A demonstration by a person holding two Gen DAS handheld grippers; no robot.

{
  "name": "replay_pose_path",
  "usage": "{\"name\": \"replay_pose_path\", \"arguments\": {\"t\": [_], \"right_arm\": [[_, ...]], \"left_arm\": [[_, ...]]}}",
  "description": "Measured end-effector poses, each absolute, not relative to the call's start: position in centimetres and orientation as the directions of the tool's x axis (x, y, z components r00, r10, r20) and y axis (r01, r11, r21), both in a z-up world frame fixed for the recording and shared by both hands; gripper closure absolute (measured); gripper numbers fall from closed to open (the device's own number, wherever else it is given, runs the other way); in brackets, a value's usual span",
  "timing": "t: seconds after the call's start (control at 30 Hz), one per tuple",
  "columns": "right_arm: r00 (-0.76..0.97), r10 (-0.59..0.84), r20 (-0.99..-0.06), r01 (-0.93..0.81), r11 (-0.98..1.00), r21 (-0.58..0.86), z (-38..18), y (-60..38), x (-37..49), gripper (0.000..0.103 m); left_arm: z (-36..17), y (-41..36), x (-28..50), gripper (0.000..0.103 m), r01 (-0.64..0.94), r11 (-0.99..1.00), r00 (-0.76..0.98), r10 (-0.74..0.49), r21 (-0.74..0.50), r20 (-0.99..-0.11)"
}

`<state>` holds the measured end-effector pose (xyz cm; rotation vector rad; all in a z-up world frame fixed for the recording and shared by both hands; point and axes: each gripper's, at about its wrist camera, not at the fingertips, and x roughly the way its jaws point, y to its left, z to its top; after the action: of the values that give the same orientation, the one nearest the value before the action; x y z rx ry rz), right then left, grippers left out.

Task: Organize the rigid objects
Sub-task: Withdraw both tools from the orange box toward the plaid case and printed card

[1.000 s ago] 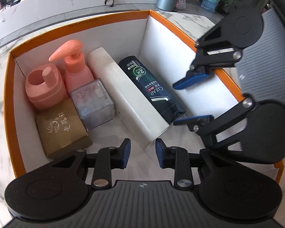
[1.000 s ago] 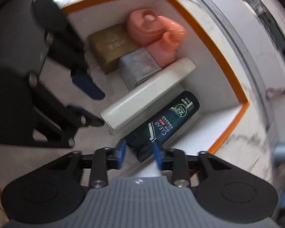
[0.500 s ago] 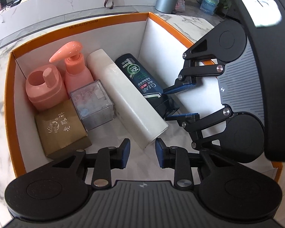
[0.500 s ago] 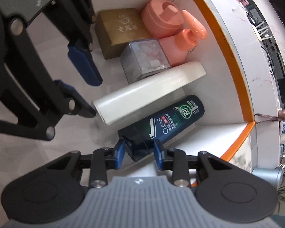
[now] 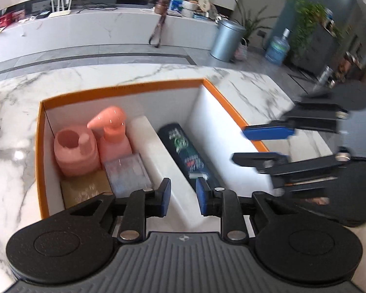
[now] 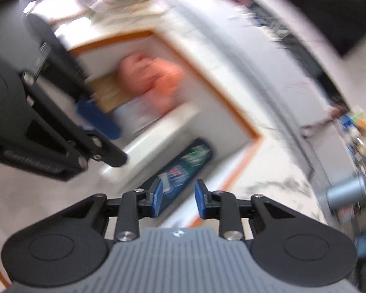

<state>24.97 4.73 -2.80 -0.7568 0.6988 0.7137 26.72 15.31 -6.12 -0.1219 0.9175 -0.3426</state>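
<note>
Behind left claw (image 5: 181, 196), brown box (image 5: 85, 191) half hidden; right view blurred.

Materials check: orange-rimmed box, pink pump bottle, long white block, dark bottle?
Box: likely cardboard, matte white walls, thin orange edge. Pump bottle: glossy plastic, bright highlights on the nozzle. White block: smooth, slightly translucent look; plastic or wax, cannot tell. Dark bottle: probably plastic, with printed label, slight sheen.

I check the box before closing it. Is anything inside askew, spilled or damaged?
Nothing stands out. In the box, the pink jar, pump bottle, clear case, brown box, white block and dark bottle sit packed in tidy rows; no spill shows.
</note>
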Motion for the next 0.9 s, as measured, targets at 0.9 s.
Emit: {"name": "replay_pose_path", "arguments": {"t": [0.9], "right_arm": [[0.678,0.352,-0.645,-0.348,0.927,0.140,-5.1,-6.7,24.4,0.073]], "left_arm": [[-7.3,10.3,30.8,0.076,0.238,0.970,0.450,-0.150,-0.043,-0.881]]}}
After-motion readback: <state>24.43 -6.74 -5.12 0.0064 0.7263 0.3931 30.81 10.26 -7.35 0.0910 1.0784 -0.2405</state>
